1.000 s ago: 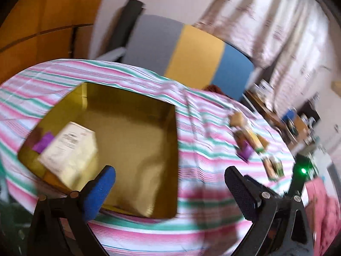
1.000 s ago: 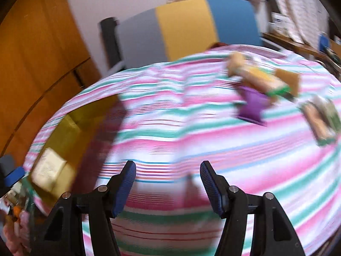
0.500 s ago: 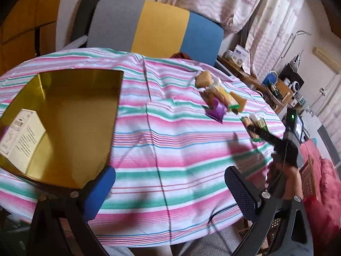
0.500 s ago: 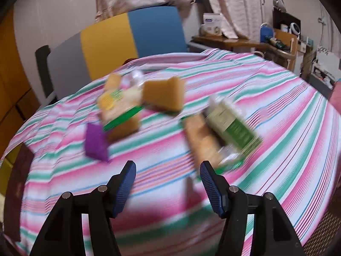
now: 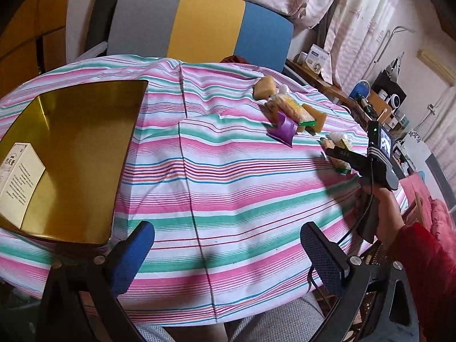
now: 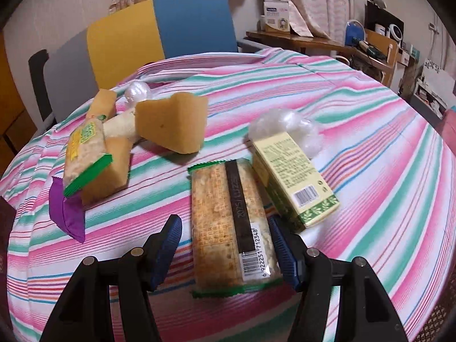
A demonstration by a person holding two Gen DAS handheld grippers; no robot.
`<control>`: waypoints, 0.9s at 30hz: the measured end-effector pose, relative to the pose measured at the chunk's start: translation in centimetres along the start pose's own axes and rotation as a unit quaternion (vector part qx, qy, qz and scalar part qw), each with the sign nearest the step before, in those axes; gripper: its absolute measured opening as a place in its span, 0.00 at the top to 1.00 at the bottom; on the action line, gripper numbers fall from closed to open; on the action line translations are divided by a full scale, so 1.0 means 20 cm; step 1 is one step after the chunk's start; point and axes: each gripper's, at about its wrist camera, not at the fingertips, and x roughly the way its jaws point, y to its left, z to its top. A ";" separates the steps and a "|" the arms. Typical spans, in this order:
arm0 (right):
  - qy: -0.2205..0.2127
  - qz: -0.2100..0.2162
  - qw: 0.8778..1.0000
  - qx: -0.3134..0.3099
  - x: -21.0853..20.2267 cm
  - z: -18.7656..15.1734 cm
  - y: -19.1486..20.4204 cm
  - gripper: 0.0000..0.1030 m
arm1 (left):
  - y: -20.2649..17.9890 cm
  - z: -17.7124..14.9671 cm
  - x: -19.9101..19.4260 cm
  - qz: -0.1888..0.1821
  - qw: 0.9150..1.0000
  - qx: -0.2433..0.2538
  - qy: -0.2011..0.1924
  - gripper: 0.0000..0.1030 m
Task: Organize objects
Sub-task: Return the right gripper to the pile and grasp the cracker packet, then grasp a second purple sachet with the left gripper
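One box [image 5: 20, 179] lies in the gold tin [image 5: 85, 154]; right gripper [image 6: 225, 252], jaws apart, straddles a cracker packet [image 6: 230, 225]; other snacks remain.

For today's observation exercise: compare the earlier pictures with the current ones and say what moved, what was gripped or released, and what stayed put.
The right gripper swung away from the gold tin across the table to the snack pile; its open jaws now straddle the cracker packet, not yet gripped. The left gripper shifted slightly, open and empty. Nothing was released. The tin, the box inside it and the snacks stayed put.
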 end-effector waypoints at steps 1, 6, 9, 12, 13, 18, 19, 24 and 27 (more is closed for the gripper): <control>-0.001 0.001 1.000 -0.002 0.00 0.00 0.01 0.43 | 0.00 0.00 0.01 0.000 1.000 0.000 0.002 0.00; -0.007 0.026 1.000 -0.012 0.00 -0.03 0.08 0.52 | -0.04 0.03 0.06 0.001 1.000 0.002 0.009 0.00; -0.012 0.037 0.999 -0.025 0.00 -0.04 0.13 0.52 | -0.09 0.06 0.09 0.003 1.000 0.013 0.005 0.00; -0.015 0.038 0.998 -0.037 -0.01 -0.07 0.16 0.52 | -0.16 0.12 0.14 0.009 0.999 0.031 -0.004 0.00; -0.016 0.036 0.998 -0.038 -0.01 -0.07 0.16 0.52 | -0.18 0.14 0.17 0.010 0.999 0.039 -0.006 0.00; -0.022 0.040 0.998 -0.036 -0.01 -0.08 0.16 0.52 | -0.30 0.29 0.40 0.006 0.998 0.060 -0.012 0.00; -0.024 0.040 0.998 -0.036 -0.01 -0.08 0.16 0.52 | -0.32 0.32 0.43 0.005 0.998 0.063 -0.015 0.00; -0.028 0.035 0.998 -0.039 0.01 -0.07 0.16 0.52 | -0.42 0.49 0.67 0.002 0.998 0.056 -0.017 0.00; -0.032 0.033 0.998 -0.039 0.01 -0.07 0.16 0.52 | -0.47 0.56 0.79 0.002 0.998 0.058 -0.020 0.00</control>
